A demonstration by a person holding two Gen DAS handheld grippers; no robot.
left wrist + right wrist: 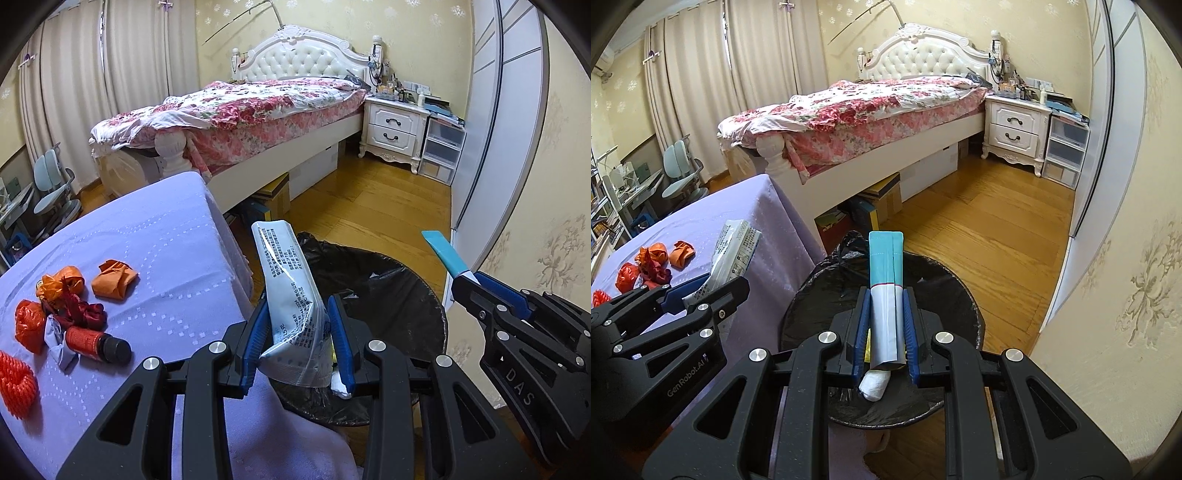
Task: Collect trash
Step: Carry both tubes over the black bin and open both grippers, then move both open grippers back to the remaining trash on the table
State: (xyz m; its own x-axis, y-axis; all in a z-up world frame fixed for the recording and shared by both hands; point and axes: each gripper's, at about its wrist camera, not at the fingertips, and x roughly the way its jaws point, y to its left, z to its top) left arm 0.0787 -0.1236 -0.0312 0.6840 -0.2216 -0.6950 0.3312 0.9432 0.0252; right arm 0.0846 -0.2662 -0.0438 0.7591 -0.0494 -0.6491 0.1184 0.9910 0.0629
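The left gripper (299, 332) pinches a crumpled white pouch (286, 291) with printed text between its blue pads, the pouch standing up and tilted slightly left, held over the near rim of the bin (424, 295). The right gripper (886, 325) clamps a slim sachet (885, 280), teal on top and grey below, upright between its fingers and directly above the bin's black liner (820, 314). Inside the bin, under both grippers, lies a white wad (874, 384). The bin stands on the wood floor (997, 229), just beside the table with the lilac cloth (155, 251). Trash is left on the cloth: orange wrappers (114, 278), a dark red ribbon clump (83, 314), a red-labelled bottle (98, 343) lying on its side, and red netting (16, 384) at the left edge. Behind them are a floral bed (258, 107) and a white nightstand (395, 125).
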